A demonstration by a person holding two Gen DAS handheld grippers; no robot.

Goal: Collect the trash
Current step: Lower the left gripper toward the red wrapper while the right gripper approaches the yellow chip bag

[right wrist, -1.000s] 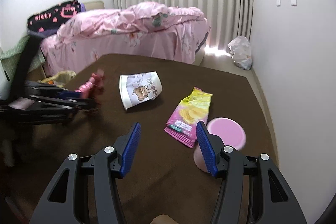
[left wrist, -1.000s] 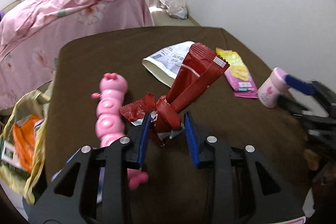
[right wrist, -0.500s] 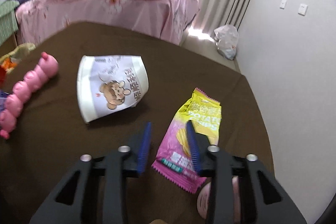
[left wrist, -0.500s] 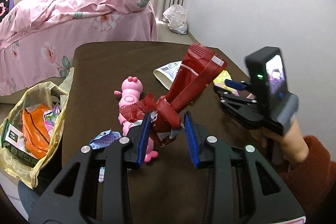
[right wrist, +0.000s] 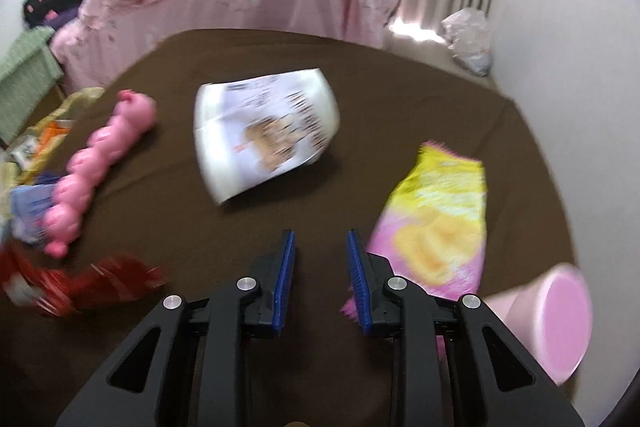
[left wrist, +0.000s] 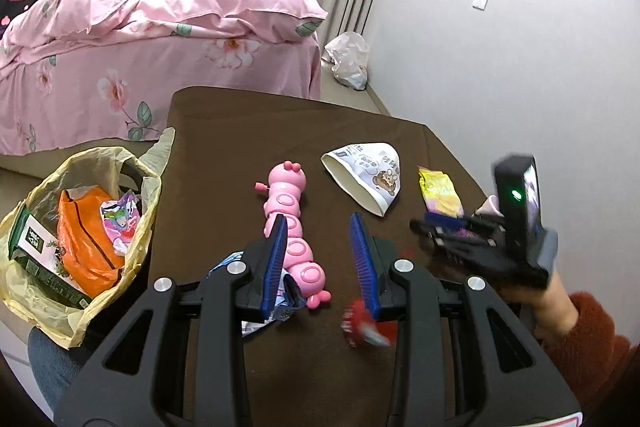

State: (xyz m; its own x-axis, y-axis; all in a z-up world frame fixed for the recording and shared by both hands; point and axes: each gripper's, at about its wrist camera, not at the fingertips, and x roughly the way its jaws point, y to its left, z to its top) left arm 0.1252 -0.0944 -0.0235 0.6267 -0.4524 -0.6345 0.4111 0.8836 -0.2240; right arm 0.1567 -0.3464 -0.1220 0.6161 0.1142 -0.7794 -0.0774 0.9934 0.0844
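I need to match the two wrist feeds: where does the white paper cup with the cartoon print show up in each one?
Left wrist view: the white paper cup lies on its side right of centre, beyond the left gripper.
Right wrist view: the cup is in the middle, blurred, beyond the right gripper.
Shared landmark: the pink caterpillar toy lies left of the cup in both.

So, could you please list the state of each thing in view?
Left claw: open, empty.
Right claw: open, empty.
Red wrapper: on the table, blurred.
Trash bag: open, partly filled.
Cup: on its side.
White pouch: lying open-mouthed.
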